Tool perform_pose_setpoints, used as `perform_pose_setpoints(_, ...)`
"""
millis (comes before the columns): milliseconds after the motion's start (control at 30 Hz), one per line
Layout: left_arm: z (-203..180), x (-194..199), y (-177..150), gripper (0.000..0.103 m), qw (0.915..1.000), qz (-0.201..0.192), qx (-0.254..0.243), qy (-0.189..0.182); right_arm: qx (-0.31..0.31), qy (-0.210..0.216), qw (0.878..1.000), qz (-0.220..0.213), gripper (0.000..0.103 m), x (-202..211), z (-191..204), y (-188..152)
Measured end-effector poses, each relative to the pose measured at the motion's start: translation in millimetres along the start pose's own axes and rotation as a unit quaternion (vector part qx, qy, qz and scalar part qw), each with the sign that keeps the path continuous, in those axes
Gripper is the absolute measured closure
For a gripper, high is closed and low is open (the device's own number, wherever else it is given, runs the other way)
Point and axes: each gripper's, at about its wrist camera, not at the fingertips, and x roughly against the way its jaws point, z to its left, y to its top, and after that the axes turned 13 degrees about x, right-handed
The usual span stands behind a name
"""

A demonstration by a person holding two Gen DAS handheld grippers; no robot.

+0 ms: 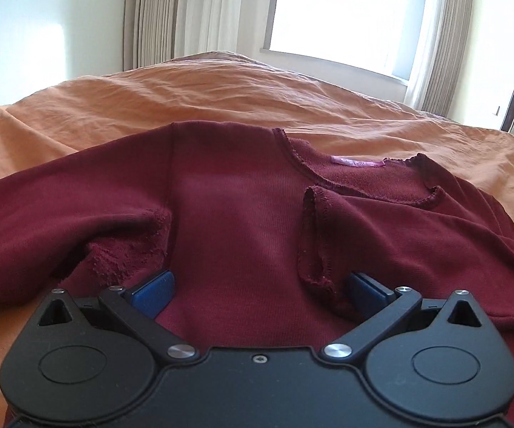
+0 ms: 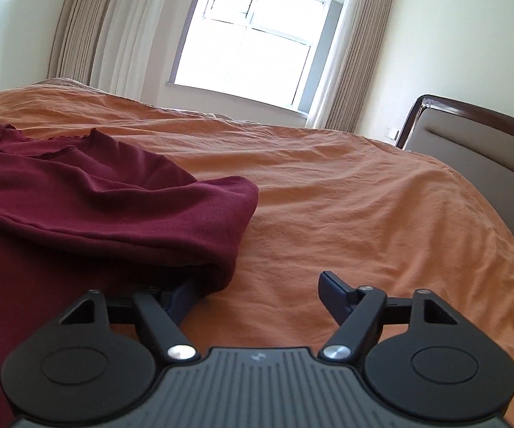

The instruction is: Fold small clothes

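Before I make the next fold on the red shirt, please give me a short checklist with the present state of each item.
1. Left claw open: ok.
2. Right claw open, nothing pinched: ok.
3. Maroon shirt lies on the orange bedsheet: ok.
4. Shirt lies flat: not ok, it is bunched and creased near the neckline.
5. Right sleeve already folded in: ok.
6. Hem position: cannot tell, hidden.

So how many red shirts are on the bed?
1. A dark red shirt lies spread on the orange bedcover, under the open left gripper. The right wrist view shows the same shirt's folded edge beside the open right gripper. More could lie outside the views.
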Motion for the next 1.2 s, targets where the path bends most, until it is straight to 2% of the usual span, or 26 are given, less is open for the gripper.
perform_pose_setpoints(67, -2, 0, -5, 0.0, 0.9999, -0.009, -0.01, 0.005, -0.01, 0.004, 1.0, -0.007, 0.031, -3, 1, -1)
perform_pose_setpoints(100, -3, 0, -5, 0.0, 0.9998, -0.01, -0.013, 0.006, -0.012, 0.008, 1.0, -0.01, 0.042, -6, 1, 0)
perform_pose_setpoints(133, -2, -1, -5, 0.0, 0.9998, -0.011, -0.012, 0.006, -0.014, 0.011, 1.0, -0.01, 0.07, -7, 1, 0)
perform_pose_setpoints(167, -2, -1, -5, 0.0, 0.9999, -0.011, -0.012, 0.005, -0.016, 0.008, 1.0, -0.006, 0.081, -6, -1, 0)
perform_pose_setpoints(267, -3, -3, -5, 0.0, 0.9999, -0.008, -0.013, 0.005, 0.0, -0.015, 1.0, -0.011, 0.082, 6, 0, 1)
perform_pose_setpoints(400, -3, -4, -5, 0.0, 0.9998, -0.009, -0.014, 0.006, -0.006, 0.009, 1.0, 0.027, 0.082, -1, 2, -5)
perform_pose_setpoints(467, -2, -3, -5, 0.0, 0.9998, -0.011, -0.013, 0.005, -0.051, 0.028, 0.998, 0.028, 0.073, -2, -9, -10)
perform_pose_setpoints(533, -1, -3, -6, 0.0, 0.9998, -0.013, -0.013, 0.004, -0.083, 0.028, 0.996, 0.015, 0.05, 5, -19, -13)
perform_pose_setpoints(633, -1, -3, -6, 0.0, 0.9998, -0.013, -0.013, 0.004, -0.076, 0.051, 0.996, 0.017, 0.036, 17, -23, -14)
perform_pose_setpoints(700, -1, -3, -6, 0.0, 0.9998, -0.013, -0.012, 0.003, -0.058, 0.062, 0.996, 0.025, 0.032, 30, -23, -14)
perform_pose_setpoints(800, 1, -3, -7, 0.0, 0.9998, -0.015, -0.009, 0.0, -0.066, 0.062, 0.996, 0.002, 0.017, 54, -31, -15)
perform_pose_setpoints(867, 1, -3, -8, 0.0, 0.9998, -0.017, -0.009, -0.001, -0.081, 0.051, 0.995, -0.024, 0.016, 60, -39, -6)
perform_pose_setpoints(900, 1, -3, -8, 0.0, 0.9998, -0.018, -0.01, -0.001, -0.084, 0.045, 0.995, -0.031, 0.012, 57, -41, 1)
perform_pose_setpoints(967, 1, -3, -9, 0.0, 0.9998, -0.02, -0.01, -0.001, -0.089, 0.036, 0.994, -0.046, 0.003, 41, -41, 17)
perform_pose_setpoints(1033, 1, -3, -9, 0.0, 0.9998, -0.02, -0.009, -0.002, -0.085, 0.028, 0.994, -0.055, 0.001, 13, -37, 31)
perform_pose_setpoints(1200, 1, -2, -9, 0.0, 0.9998, -0.02, -0.008, -0.003, -0.041, -0.031, 0.999, -0.014, 0.001, -54, -19, 41)
